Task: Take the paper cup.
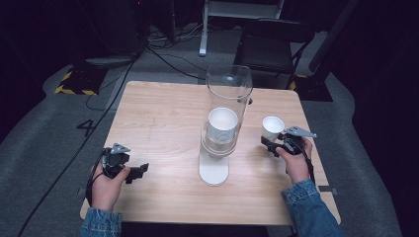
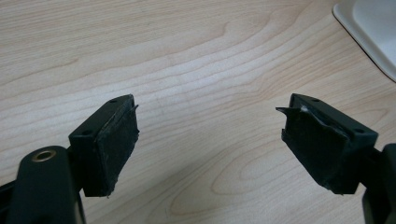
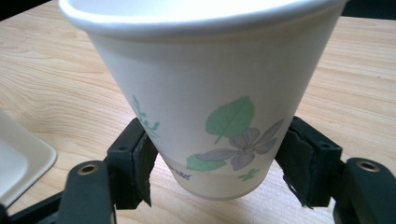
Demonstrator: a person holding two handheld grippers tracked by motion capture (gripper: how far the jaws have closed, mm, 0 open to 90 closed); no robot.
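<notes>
A square wooden table [image 1: 163,123] sits under the high view, with dark floor and a chair [image 1: 269,47] at twelve o'clock, mostly lost in shadow. At the table's centre stands a dispenser [image 1: 220,143]: a clear tube on a white base, holding a stack of white cups; the tube's glare makes the stack's count hard to read. Its base is cut off at the frame edge in both gripper views.

At four o'clock from the dispenser, the right gripper [image 1: 275,142] clamps a paper cup [image 1: 272,128] near its bottom, jaws pressed to either side. In the right gripper view the cup [image 3: 205,98] is upright, printed with a green leaf and purple flower; its rim is cropped at the top.

At eight o'clock, the left gripper [image 1: 138,172] lies low over bare wood, jaws spread wide with nothing between them. Denim sleeves are cut off at the bottom edge.
</notes>
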